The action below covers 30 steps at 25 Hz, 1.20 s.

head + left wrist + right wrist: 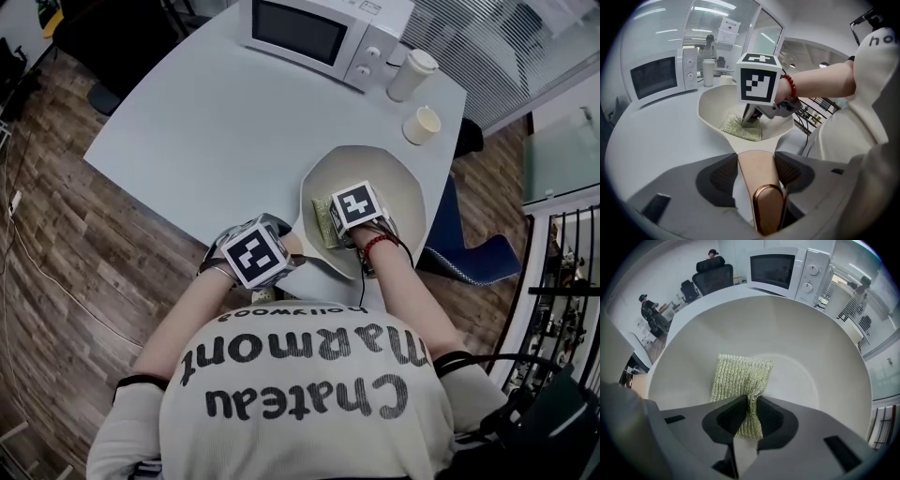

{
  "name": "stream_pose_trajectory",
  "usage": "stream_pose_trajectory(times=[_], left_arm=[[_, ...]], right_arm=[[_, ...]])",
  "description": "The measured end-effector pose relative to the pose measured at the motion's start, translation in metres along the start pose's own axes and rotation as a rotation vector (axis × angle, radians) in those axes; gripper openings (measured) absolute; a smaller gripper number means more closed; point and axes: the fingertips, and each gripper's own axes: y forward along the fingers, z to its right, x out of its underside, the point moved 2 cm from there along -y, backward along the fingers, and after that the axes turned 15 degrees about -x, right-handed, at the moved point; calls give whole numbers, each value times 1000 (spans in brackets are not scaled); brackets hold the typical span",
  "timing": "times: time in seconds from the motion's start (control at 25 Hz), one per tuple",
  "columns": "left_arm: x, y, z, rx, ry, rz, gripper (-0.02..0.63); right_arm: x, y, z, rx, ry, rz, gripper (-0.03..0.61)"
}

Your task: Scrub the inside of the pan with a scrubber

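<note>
Head view with both gripper views. A cream pan [403, 192] stands right of centre in the head view, on a pale grey tabletop [206, 131] near the edge nearest the person. Its handle [761, 187], beige with a copper-coloured loop at the end, runs toward the lower left of that frame. The left hand-held gripper [757, 168] is closed on this handle, one dark pad bearing on each side, so its jaws stand fairly wide. The right hand-held gripper [749, 416] points down into the pan with its jaws drawn narrow, pinching a gathered edge of the scrubber [740, 376]. The scrubber is a yellow-green woven pad, and its free part lies spread flat on the pan's floor. In the head view it lies in the left half of the bowl, just beside the marker cube. A white microwave oven [314, 37] occupies the top centre of the tabletop. To its right stand a tall lidded cup [411, 75] and, below that, a small cup [422, 125], both apart from the pan's rim.
</note>
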Motion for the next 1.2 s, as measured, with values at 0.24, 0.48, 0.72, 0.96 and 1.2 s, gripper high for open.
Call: stream_pose_trajectory(times=[0.24,0.48,0.72,0.96,1.2], left_arm=[[-1,2,-1,2,-2,-1,245],[-2,1,-2,2,3,7,244],[0,2,-1,6,-10,-3,245],[0,2,-3,-11,-12,-7,244],[-1,1,-1,3,-25,-1,244]], right_arm=[[7,-2,13,2,20,-21,69],[14,-7,29,32,40,-34,69],[25,-14,43,75,54,-60,69],[29,-13,50,145,-10,-129,67],[27,-10,64,270,-150,-219,66]])
